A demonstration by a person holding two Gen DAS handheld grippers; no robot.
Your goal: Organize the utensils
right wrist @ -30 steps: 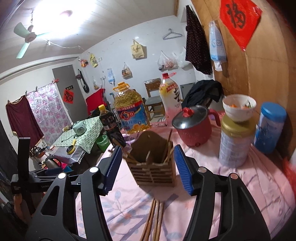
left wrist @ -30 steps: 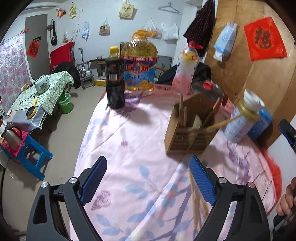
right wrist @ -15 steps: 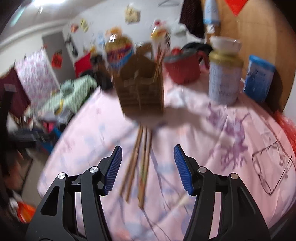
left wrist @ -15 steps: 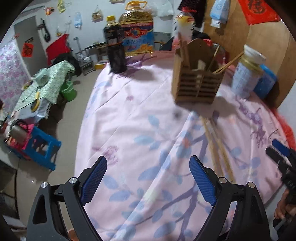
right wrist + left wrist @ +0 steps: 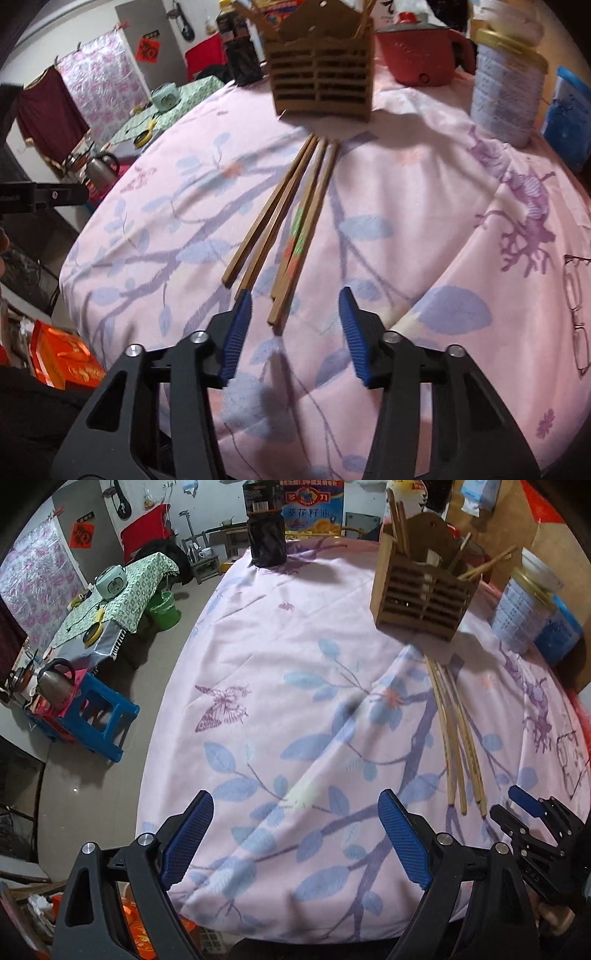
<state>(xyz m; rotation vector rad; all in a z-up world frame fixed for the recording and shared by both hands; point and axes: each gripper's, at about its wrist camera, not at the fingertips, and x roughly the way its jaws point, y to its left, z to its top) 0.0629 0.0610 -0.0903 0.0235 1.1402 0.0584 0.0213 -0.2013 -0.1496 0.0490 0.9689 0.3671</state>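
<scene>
Four wooden chopsticks (image 5: 291, 225) lie loose on the table (image 5: 424, 206), fanned slightly, their far tips converging just in front of the slatted wooden holder (image 5: 321, 85) and their butt ends spread toward the person. Their long axis runs from the holder's base back toward the right gripper (image 5: 295, 325), flat on the cloth; the two on the holder's right side carry green and red markings near the thick ends.

The step in hand looks like the approach for a pickup. The right gripper hovers at the butt ends, jaws open and straddling the end of the nearest marked chopstick, nothing held. The next move probably calls for lowering until the pads flank one stick, or a pair, closing across the narrow width, then tipping it upright to drop it into the holder, which already carries several sticks leaning out of its top. Since the chopsticks lie close together, taking only the intended ones may be fiddly.

The left gripper (image 5: 295, 845) hangs over bare cloth, well to the holder's near left side, jaws wide open and empty. Beyond the holder stand a dark bottle (image 5: 265, 535), a red pot (image 5: 421, 51) and a tin (image 5: 506, 92) to its right.
</scene>
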